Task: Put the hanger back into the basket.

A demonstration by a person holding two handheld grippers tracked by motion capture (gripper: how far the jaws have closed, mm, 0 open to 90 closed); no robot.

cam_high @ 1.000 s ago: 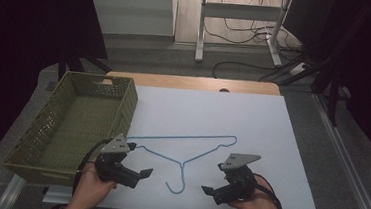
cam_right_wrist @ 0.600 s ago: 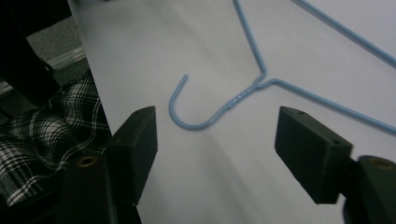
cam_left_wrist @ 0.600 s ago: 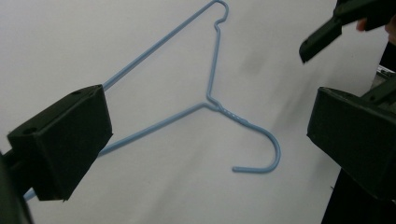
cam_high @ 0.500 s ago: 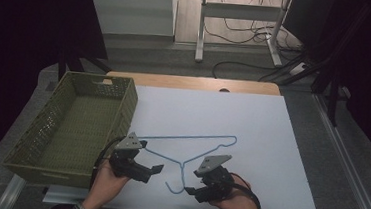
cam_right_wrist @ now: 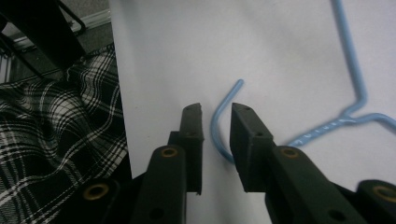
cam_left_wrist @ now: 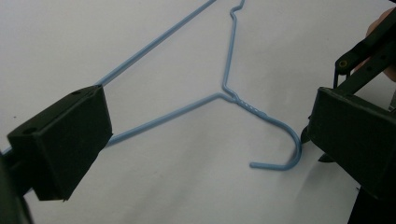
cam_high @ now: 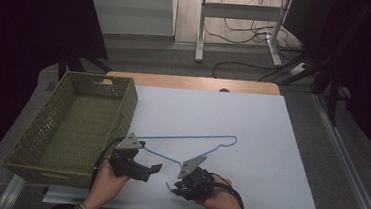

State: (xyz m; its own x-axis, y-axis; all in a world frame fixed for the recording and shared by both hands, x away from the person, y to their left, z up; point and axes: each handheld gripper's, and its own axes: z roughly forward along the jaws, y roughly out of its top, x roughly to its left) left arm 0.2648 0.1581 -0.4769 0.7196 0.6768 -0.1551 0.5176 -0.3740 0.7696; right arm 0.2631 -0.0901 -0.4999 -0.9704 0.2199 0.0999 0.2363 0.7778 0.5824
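Note:
A light-blue wire hanger (cam_high: 186, 136) lies flat on the white sheet, its hook toward the near edge. My right gripper (cam_high: 174, 186) is low over the hook (cam_right_wrist: 215, 126). Its jaws have just been closing, and the hook's curve stands in the narrow gap between them (cam_right_wrist: 216, 109) with a sliver of space still showing. My left gripper (cam_high: 152, 172) is open wide beside the hanger's left end. In the left gripper view its jaws (cam_left_wrist: 208, 107) frame the hanger (cam_left_wrist: 219, 94), and the left jaw hides the hanger's corner.
A green woven basket (cam_high: 123, 104) stands at the table's left, close behind my left hand. The white sheet (cam_high: 271, 141) stretches bare to the right and far side. A plaid sleeve (cam_right_wrist: 56, 130) lies at the table's near edge.
My right gripper has slid left to the hanger's hook and its jaws have narrowed around it. The left gripper shifted slightly toward the hanger, then stayed put.

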